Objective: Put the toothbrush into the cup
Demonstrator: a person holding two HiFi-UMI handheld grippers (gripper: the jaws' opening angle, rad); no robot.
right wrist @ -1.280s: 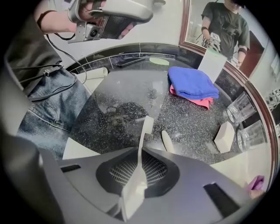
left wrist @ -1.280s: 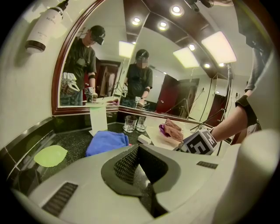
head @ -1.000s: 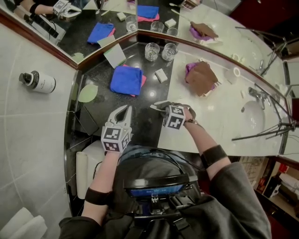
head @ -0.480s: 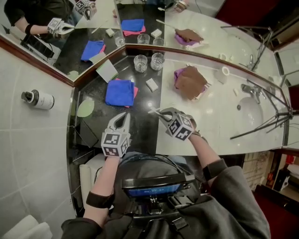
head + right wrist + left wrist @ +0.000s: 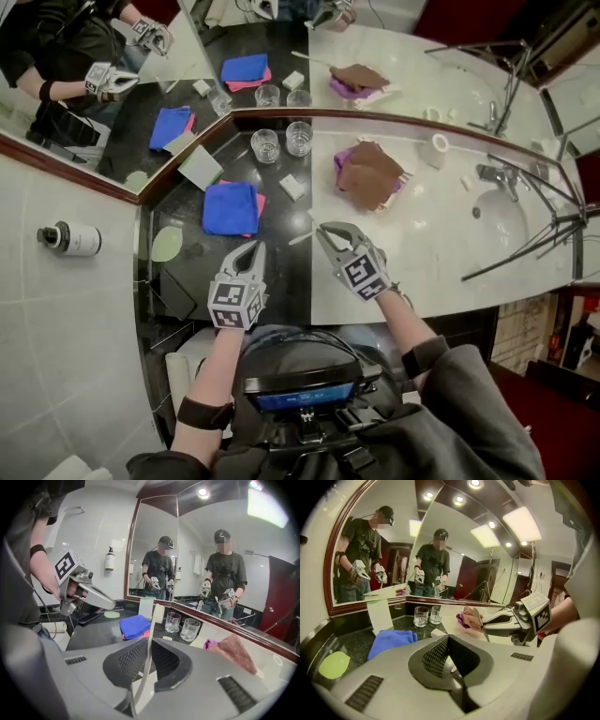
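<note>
Closest to us, the left gripper (image 5: pixel 253 250) was fully closed with nothing in it, hanging over the dark counter (image 5: pixel 281 272) with no part in the work. Just beside it, the right gripper (image 5: pixel 325 228) had its jaws drawn nearly together on the toothbrush (image 5: pixel 148 644), clamped low on the thin handle, with most of the length sticking out ahead and up. We could not tell which end was pinched.

That grip was our first worry. With so much brush free beyond the pads, we judged that a knock on the tip would swing the handle in the jaws or pull it out.

Further out lay the blue cloth (image 5: pixel 231 207) and a small white block (image 5: pixel 292 187), both under the likely path. A low approach could have dragged the brush across them.

Beyond those stood two clear glasses, the left glass (image 5: pixel 265 143) and the right glass (image 5: pixel 299 137), just beside each other. Aiming at one risked clipping the other's rim. A slanted entry could also have tipped a glass or slid it on the glossy stone, since nothing steadied it.

Behind them the mirror (image 5: pixel 187 84) doubled the glasses, which could have made their depth hard to judge.
</note>
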